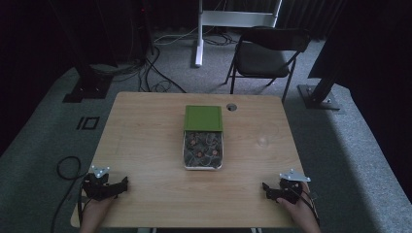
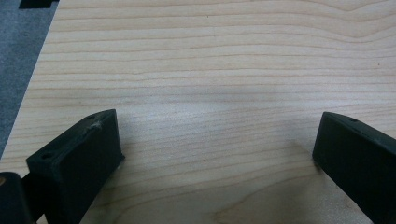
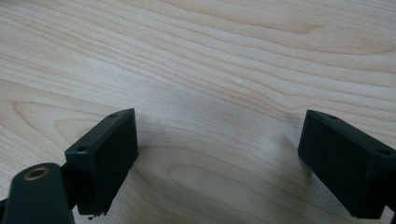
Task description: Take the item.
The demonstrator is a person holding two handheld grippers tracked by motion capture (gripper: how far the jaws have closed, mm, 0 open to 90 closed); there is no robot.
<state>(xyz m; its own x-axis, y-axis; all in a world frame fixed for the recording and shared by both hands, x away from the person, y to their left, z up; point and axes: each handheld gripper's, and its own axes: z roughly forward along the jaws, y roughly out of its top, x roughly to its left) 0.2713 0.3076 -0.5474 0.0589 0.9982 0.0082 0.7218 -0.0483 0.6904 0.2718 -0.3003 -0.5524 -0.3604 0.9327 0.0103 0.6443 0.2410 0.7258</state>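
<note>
At the table's middle, the box runs lengthwise away from the person.

Dim room, grey carpet floor, black folding chair, wooden table, dark curtains

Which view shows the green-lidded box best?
The high view: the box sits mid-table, its green lid slid back, the contents showing but too small to identify. The left and right gripper views look along open jaws at bare wood, away from the box.
</note>
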